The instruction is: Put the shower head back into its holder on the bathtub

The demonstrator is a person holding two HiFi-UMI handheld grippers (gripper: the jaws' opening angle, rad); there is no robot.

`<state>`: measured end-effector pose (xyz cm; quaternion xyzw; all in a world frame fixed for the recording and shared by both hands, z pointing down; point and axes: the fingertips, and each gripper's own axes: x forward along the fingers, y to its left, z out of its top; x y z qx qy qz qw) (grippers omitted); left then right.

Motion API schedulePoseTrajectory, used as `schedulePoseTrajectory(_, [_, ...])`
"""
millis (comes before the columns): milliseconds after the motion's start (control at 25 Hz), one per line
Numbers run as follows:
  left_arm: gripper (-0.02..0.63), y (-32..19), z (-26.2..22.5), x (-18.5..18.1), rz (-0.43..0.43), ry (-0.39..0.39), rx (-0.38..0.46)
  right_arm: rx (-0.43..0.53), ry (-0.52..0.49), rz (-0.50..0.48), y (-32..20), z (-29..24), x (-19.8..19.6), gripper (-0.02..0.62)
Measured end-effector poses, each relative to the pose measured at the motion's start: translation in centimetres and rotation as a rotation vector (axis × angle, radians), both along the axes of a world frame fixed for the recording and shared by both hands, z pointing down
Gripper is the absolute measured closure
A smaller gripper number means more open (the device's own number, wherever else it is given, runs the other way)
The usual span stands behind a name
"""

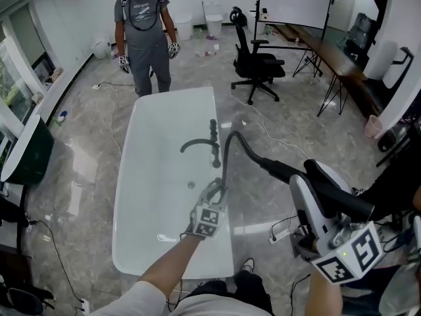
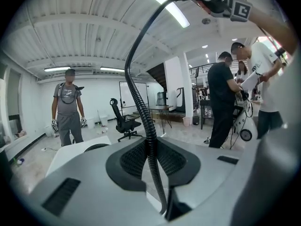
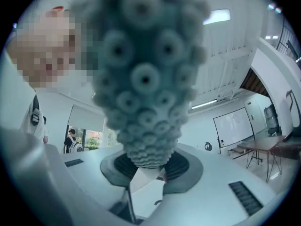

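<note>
A white bathtub (image 1: pixel 151 196) stands in the middle of the head view, with a black spout (image 1: pixel 194 143) and black fittings (image 1: pixel 214 129) on its right rim. A black ribbed hose (image 1: pixel 231 143) rises from that rim and arcs right to the black shower head (image 1: pixel 342 201). My left gripper (image 1: pixel 214 191) is shut on the hose at the tub's right rim; the hose (image 2: pixel 149 140) runs up between its jaws. My right gripper (image 1: pixel 316 186) is shut on the shower head, off to the right of the tub. Its nozzle face (image 3: pixel 141 79) fills the right gripper view above the jaws (image 3: pixel 148 166).
A person (image 1: pixel 143 31) stands at the tub's far end. Behind are a black office chair (image 1: pixel 256 64), a whiteboard (image 1: pixel 293 2) and a long desk (image 1: pixel 335 58). Cables (image 1: pixel 263 127) lie on the floor. Other people (image 2: pixel 225 102) stand to the right.
</note>
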<state>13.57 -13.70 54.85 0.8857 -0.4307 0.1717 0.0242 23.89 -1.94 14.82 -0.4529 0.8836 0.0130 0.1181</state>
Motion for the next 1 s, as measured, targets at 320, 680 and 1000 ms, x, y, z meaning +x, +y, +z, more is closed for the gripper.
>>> schedulePoseTrajectory(320, [0.546, -2.6, 1.1, -0.3, -0.089, 0.01, -0.041, -0.07, -0.08, -0.044, -3.3, 1.4, 2.5, 0.465])
schedulePoseTrajectory(680, [0.546, -9.7, -8.0, 1.6, -0.114, 0.072, 0.12, -0.023, -0.086, -0.052, -5.6, -1.1, 6.3, 0.465])
schedulePoseTrajectory(1000, [0.546, -13.7, -13.1, 1.8, -0.172, 0.088, 0.217, -0.014, -0.096, -0.07, -6.8, -1.5, 8.5, 0.465])
